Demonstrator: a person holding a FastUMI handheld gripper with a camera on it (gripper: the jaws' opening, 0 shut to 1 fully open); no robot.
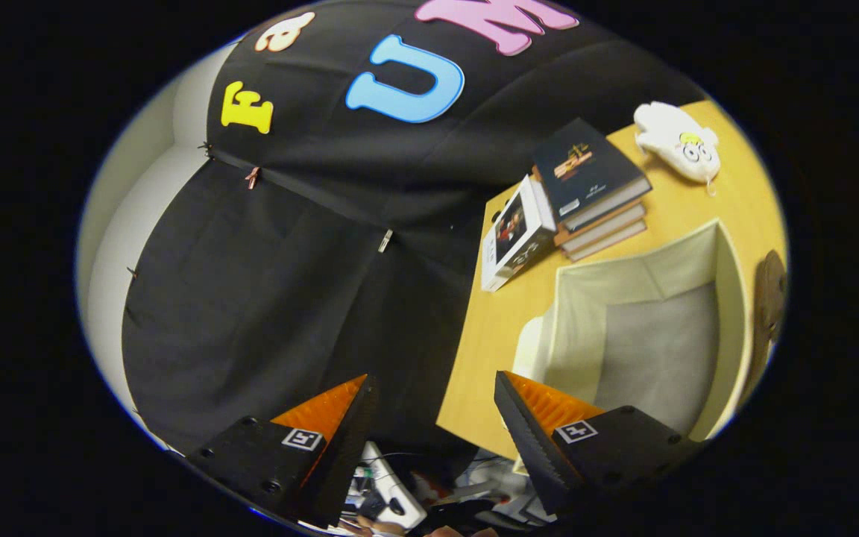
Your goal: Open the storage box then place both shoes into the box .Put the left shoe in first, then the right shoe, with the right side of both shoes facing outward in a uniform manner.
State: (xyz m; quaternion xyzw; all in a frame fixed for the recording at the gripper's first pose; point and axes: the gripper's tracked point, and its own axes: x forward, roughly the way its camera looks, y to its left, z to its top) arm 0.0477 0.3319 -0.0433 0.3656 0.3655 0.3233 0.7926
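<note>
The gripper (pixel 435 418) is held well off the table (pixel 489 328), tipped so its view rolls sideways, and its fingers stand wide apart with nothing between them; past the gap I see only the booth's dark cloth wall and a tangle of cables and a power strip (pixel 392 492) low down beyond the table edge. The storage box (pixel 646 328) sits on the wooden tabletop just beyond the right finger, a pale fabric bin whose mouth faces the camera, so its grey inside and bottom are plain to see and it looks empty. My guess is that it has been set that way so a shoe can be slid in with one side showing outward. Beyond the box lies a stack of books (pixel 593 186), with one more book (pixel 515 239) leaning at its side, and a white plush toy (pixel 679 142) near the far corner. A brown rounded shape (pixel 770 291) pokes out behind the box's far wall; it may be a shoe, but it is cut off and I cannot say. Whether the box has a lid or flap I cannot make out.
</note>
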